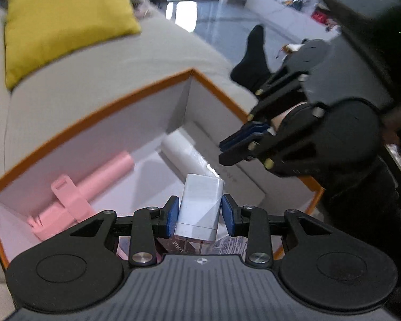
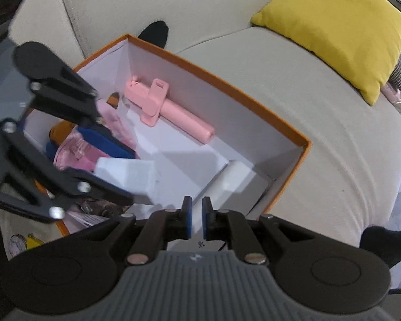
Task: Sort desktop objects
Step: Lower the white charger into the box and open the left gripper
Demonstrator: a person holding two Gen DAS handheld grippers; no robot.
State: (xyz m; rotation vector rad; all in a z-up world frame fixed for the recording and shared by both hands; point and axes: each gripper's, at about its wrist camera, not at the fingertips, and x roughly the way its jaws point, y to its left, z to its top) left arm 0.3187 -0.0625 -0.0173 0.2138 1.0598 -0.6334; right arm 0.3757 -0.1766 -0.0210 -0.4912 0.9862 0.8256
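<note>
My left gripper [image 1: 200,215] is shut on a white rectangular container [image 1: 199,206] and holds it over the orange-rimmed white box [image 1: 136,91]. The container also shows in the right wrist view [image 2: 128,175], between the left gripper's fingers. In the box lie a pink selfie stick [image 1: 93,184], also in the right wrist view [image 2: 171,109], and a white roll [image 1: 184,152], also in the right wrist view [image 2: 236,176]. My right gripper [image 2: 197,220] is nearly shut and empty above the box's near edge [image 2: 288,184]. It shows at the right of the left wrist view [image 1: 235,147].
The box sits on a beige sofa [image 2: 307,107] with a yellow cushion [image 2: 342,26]. Pink cloth [image 2: 74,152], an orange item [image 2: 61,131] and printed packets [image 2: 93,206] fill the box's left end. A foot in a black sock [image 1: 254,56] rests beyond the box.
</note>
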